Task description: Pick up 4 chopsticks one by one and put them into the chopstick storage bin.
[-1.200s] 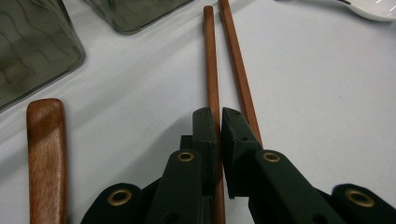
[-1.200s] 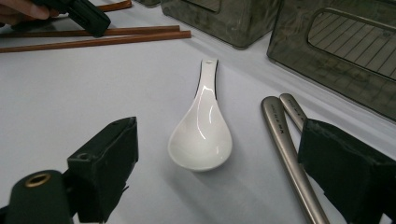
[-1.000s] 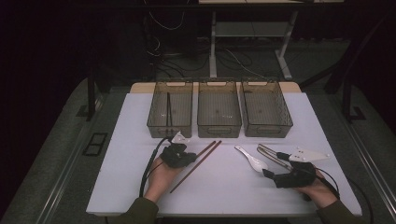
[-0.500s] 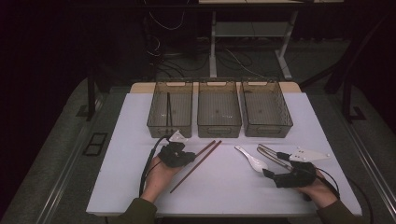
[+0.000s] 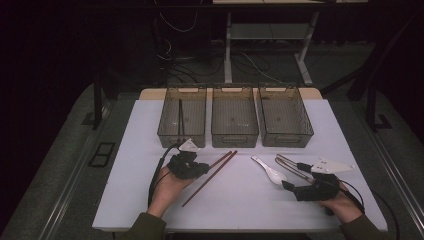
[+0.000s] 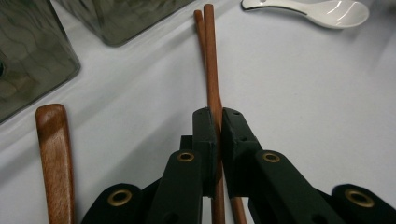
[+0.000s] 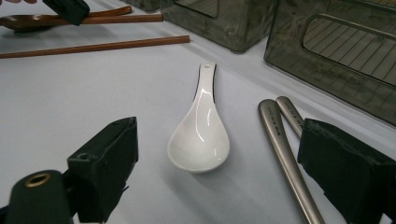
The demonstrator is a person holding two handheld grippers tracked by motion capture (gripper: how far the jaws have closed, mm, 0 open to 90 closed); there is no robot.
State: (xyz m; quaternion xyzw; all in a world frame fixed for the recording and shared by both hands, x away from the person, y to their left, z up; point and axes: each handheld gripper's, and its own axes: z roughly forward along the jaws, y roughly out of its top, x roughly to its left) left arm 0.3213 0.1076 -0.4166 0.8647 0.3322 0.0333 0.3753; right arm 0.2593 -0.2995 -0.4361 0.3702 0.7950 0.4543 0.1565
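Chopstick (image 6: pixel 212 60) on the worktop (image 5: pixel 240 200), near the left bin (image 5: pixel 182 117): my left claw (image 6: pixel 218 122) pinches it mid-shaft. Light, stiff, slick wood. Right claw (image 7: pixel 217 163) gapes around the spoon (image 7: pixel 201 140).

We saw three smoky clear bins (image 5: pixel 235 117) lined up at the back of the white desk (image 5: pixel 130 150), a white ceramic spoon (image 7: pixel 201 140) beside two metal handles (image 7: pixel 280 135), a wooden spoon (image 6: pixel 53 154) near the left bin.
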